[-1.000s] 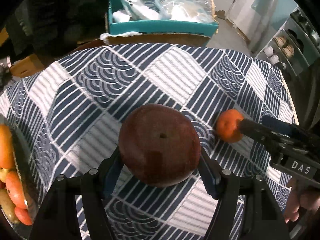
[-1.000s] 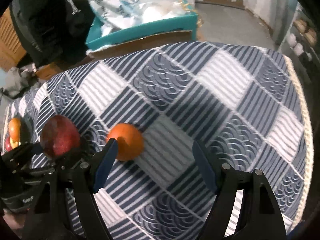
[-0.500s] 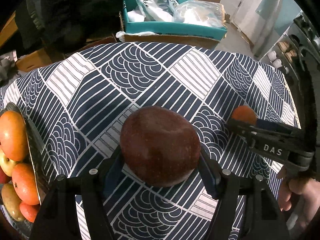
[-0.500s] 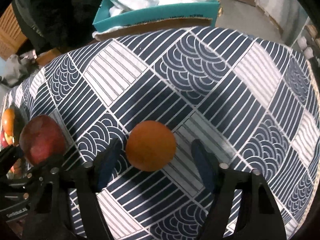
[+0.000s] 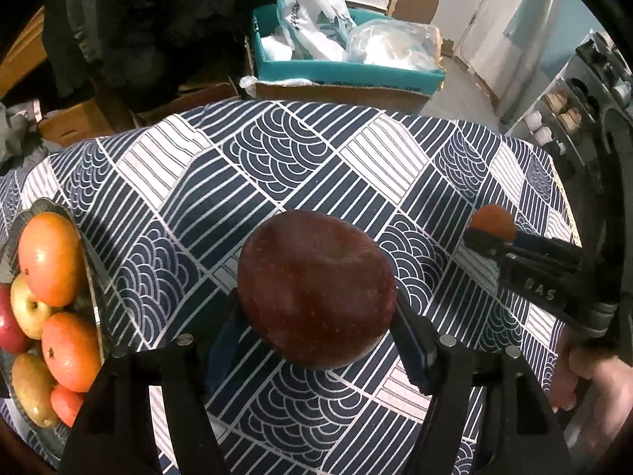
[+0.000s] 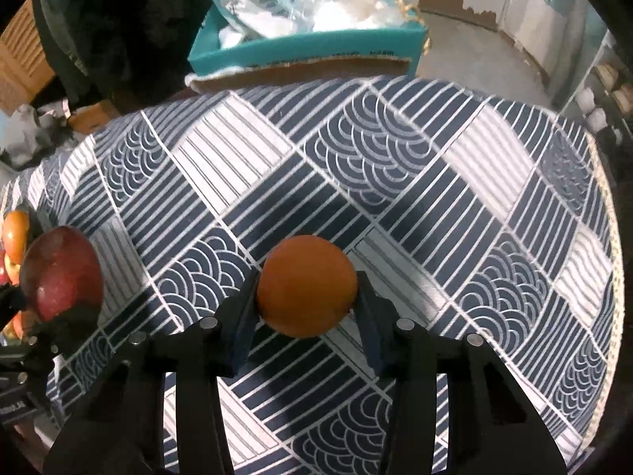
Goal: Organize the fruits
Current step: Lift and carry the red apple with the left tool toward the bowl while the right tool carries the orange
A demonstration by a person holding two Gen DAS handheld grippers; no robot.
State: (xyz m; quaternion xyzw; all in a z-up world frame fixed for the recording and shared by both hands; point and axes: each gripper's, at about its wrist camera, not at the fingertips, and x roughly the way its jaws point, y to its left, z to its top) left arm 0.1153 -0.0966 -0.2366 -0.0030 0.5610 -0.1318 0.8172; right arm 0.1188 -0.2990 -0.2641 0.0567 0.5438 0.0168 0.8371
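My left gripper (image 5: 316,328) is shut on a dark red apple (image 5: 316,293), held above the patterned cloth. The same apple (image 6: 61,273) shows at the left edge of the right wrist view. My right gripper (image 6: 306,312) is shut on a small orange (image 6: 306,291), its blue pads pressing both sides, low over the cloth. In the left wrist view that orange (image 5: 491,219) peeks over the right gripper's black fingers (image 5: 514,251) at the right. A dark bowl (image 5: 95,273) at the far left holds several oranges, apples and a pear.
A blue-and-white patterned tablecloth (image 6: 356,166) covers the round table. Behind it stands a teal box (image 5: 340,69) stuffed with plastic bags. A person's hand (image 5: 593,380) grips the right tool. Shelves stand at the far right.
The right gripper slid over the orange and closed on it. The left gripper carried the apple leftward and slightly up, bringing the fruit bowl further into view.
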